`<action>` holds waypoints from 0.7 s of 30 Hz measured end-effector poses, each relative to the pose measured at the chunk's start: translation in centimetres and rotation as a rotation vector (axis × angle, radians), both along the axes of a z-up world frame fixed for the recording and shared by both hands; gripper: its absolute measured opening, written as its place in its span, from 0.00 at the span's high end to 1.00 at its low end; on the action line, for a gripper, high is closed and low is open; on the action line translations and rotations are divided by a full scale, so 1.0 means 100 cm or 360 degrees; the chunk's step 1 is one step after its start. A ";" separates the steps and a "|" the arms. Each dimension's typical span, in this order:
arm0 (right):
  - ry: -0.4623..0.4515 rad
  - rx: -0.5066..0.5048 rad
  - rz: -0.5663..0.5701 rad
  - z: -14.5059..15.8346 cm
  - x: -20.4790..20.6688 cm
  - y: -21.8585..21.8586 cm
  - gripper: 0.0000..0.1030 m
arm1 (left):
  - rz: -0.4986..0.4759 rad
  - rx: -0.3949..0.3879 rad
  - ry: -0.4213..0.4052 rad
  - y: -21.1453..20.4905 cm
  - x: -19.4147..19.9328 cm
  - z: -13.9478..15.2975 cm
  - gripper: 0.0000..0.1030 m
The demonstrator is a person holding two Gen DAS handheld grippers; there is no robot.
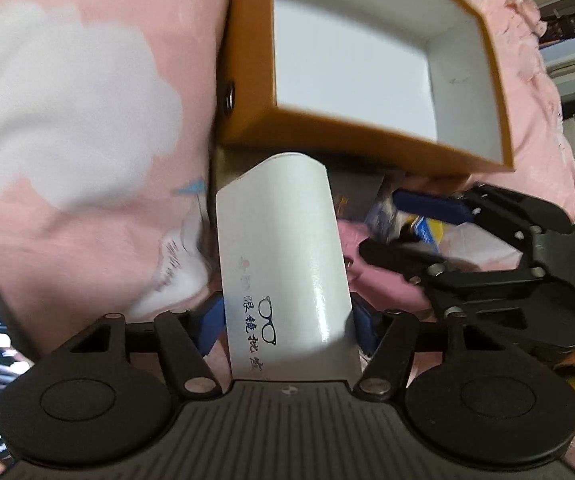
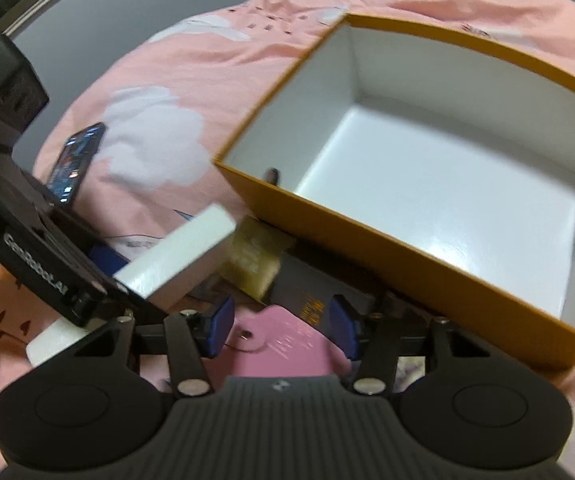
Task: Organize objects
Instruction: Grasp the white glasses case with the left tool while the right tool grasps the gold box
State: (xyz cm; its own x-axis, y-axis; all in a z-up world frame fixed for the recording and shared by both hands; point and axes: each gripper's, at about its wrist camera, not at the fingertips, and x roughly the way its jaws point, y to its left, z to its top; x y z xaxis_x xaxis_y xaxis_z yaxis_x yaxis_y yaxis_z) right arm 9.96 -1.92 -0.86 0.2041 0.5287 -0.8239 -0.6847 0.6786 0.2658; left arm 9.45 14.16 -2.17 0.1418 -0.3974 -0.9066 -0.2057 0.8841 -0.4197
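Note:
My left gripper (image 1: 285, 324) is shut on a white glasses box (image 1: 279, 256) with black lettering, its blue pads against the box's two sides. The right wrist view shows that box (image 2: 179, 248) held up off the bed, tilted. An open orange box (image 1: 367, 132) with a white, bare inside (image 2: 447, 184) sits on the pink bedsheet just beyond. My right gripper (image 2: 282, 328) stands open over a pink snap case (image 2: 283, 344), which lies between its blue pads; I see no pad pressing on it. The right gripper (image 1: 411, 232) also shows at the right of the left wrist view.
A gold packet (image 2: 253, 256) and a dark flat box (image 2: 311, 292) lie against the orange box's near wall. A lit phone (image 2: 75, 164) rests on the pink sheet (image 2: 207, 72) to the left. More small packets lie under the right gripper. Shelves stand at the far right.

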 end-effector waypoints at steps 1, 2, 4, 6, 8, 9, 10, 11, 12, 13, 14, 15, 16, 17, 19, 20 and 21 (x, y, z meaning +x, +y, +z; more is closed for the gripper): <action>-0.0011 0.0007 0.0027 0.000 0.000 0.004 0.47 | 0.0019 0.0031 -0.0050 0.003 -0.001 0.008 0.30; -0.0016 0.0006 0.0047 0.000 0.000 0.008 0.48 | 0.0027 0.0068 -0.0100 0.005 -0.002 0.015 0.30; -0.0004 0.0003 0.0079 -0.002 0.001 0.018 0.50 | 0.0055 0.0135 -0.0199 0.011 -0.005 0.028 0.30; 0.0009 0.0001 0.0110 -0.005 0.002 0.029 0.50 | 0.0091 0.0167 -0.0275 0.017 -0.007 0.037 0.31; 0.0012 -0.0014 0.0144 -0.007 0.001 0.040 0.50 | 0.0141 0.0165 -0.0321 0.028 -0.009 0.042 0.33; -0.0002 -0.0027 0.0188 -0.008 0.000 0.047 0.50 | 0.0158 0.0162 -0.0333 0.031 -0.010 0.042 0.35; -0.0024 -0.0047 0.0248 -0.009 -0.002 0.053 0.50 | 0.0177 0.0166 -0.0345 0.032 -0.010 0.040 0.42; -0.0058 -0.0076 0.0312 -0.011 -0.004 0.060 0.50 | 0.0186 0.0178 -0.0360 0.035 -0.012 0.040 0.53; -0.0105 -0.0120 0.0373 -0.013 -0.006 0.068 0.50 | 0.0189 0.0221 -0.0365 0.036 -0.013 0.042 0.68; -0.0164 -0.0182 0.0450 -0.016 -0.008 0.076 0.49 | 0.0209 0.0242 -0.0362 0.031 -0.009 0.038 0.69; -0.0215 -0.0239 0.0511 -0.019 -0.010 0.083 0.50 | 0.0229 0.0222 -0.0366 0.034 -0.012 0.036 0.69; -0.0255 -0.0287 0.0555 -0.022 -0.011 0.089 0.50 | 0.0242 0.0203 -0.0358 0.035 -0.011 0.031 0.69; -0.0277 -0.0339 0.0608 -0.026 -0.012 0.095 0.50 | 0.0247 0.0191 -0.0349 0.031 -0.009 0.025 0.69; -0.0295 -0.0380 0.0648 -0.030 -0.014 0.100 0.50 | 0.0247 0.0184 -0.0353 0.032 -0.012 0.022 0.69; -0.0371 -0.0475 0.0752 -0.037 -0.023 0.109 0.47 | 0.0238 0.0189 -0.0363 0.029 -0.012 0.017 0.69; -0.0428 -0.0521 0.0808 -0.040 -0.028 0.113 0.46 | 0.0233 0.0197 -0.0366 0.028 -0.014 0.016 0.69; -0.0480 -0.0560 0.0847 -0.042 -0.032 0.116 0.45 | 0.0226 0.0200 -0.0367 0.028 -0.014 0.016 0.69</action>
State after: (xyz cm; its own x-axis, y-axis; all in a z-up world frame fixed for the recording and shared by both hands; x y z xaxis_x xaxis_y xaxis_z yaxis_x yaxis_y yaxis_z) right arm 6.71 9.64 -5.09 0.2379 0.3328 -0.9125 -0.9568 0.2418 -0.1612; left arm 8.09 16.95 -0.61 0.3958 -0.2457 -0.8849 -0.2431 0.9011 -0.3590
